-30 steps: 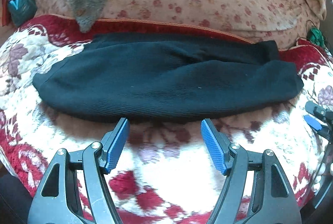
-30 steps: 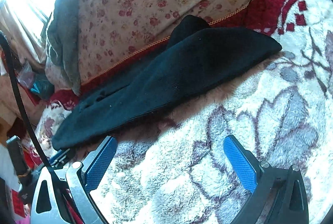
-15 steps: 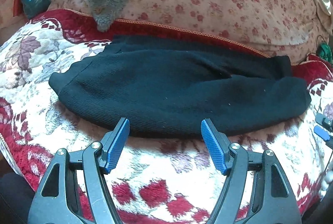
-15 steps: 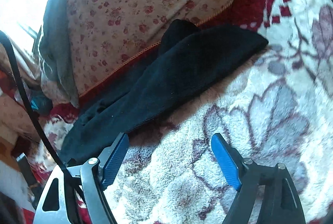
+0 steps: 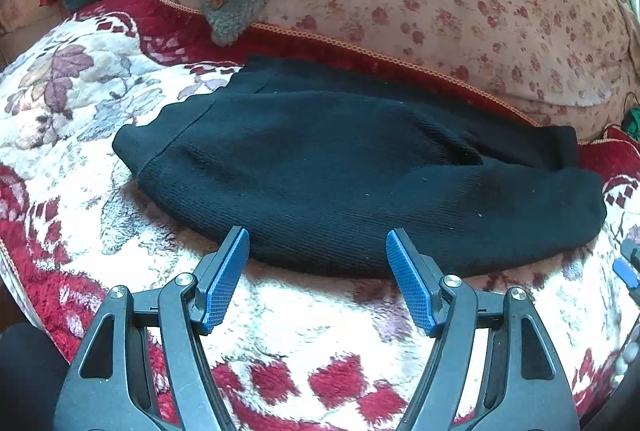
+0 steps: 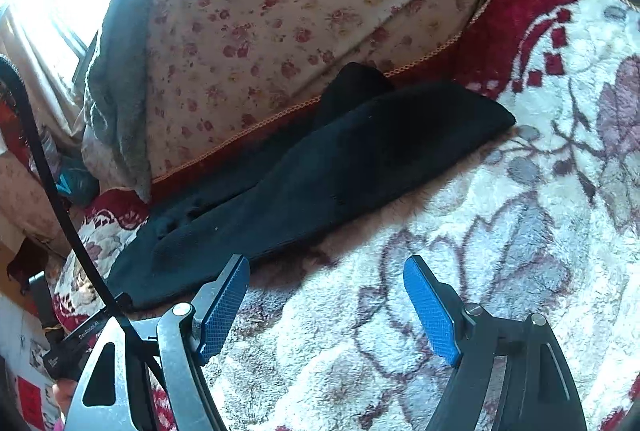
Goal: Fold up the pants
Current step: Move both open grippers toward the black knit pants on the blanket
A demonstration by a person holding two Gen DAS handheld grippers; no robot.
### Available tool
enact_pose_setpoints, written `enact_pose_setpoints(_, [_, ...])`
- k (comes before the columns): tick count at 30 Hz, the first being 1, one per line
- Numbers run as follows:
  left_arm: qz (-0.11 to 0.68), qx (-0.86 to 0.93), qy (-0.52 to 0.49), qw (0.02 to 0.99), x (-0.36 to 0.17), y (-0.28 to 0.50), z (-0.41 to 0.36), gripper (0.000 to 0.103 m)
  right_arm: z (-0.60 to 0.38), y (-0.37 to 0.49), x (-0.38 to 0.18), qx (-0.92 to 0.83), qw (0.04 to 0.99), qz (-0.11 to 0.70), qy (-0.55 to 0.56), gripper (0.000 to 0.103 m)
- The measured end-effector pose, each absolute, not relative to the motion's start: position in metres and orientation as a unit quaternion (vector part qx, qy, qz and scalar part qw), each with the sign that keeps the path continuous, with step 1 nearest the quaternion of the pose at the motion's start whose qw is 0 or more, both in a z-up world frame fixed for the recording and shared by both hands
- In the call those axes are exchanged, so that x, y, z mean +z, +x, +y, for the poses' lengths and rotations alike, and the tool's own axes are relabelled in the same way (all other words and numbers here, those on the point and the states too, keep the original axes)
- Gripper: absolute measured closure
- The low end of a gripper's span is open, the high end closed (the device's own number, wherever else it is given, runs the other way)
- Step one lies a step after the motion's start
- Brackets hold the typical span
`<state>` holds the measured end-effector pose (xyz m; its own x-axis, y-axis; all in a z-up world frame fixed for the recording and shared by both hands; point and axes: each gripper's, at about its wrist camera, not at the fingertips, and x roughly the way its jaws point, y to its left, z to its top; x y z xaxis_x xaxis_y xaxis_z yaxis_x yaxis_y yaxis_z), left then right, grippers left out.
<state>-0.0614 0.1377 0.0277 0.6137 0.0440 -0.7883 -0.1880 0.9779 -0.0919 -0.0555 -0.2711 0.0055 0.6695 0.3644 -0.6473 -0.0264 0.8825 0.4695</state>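
Garment: black ribbed knit pants (image 5: 360,183), already doubled lengthwise; soft, limp, light
Hold: near hem corners
Left hand-held gripper (image 5: 318,251): fingers apart, empty
Right hand-held gripper (image 6: 326,285): likewise
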Motion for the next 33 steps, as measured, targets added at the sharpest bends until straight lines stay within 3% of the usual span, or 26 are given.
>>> enact_pose_setpoints(30, [0.438, 0.085, -0.116, 0.887, 0.021, -0.025, 0.152, 0.031, -0.309, 0.008, -0.016, 0.091, 0.855, 0.422, 0.288, 0.025])
enact_pose_setpoints(33, [0.438, 0.086, -0.124, 0.886, 0.023, -0.019, 0.154, 0.031, -0.315, 0.021, -0.019, 0.082, 0.857, 0.409, 0.301, 0.034])
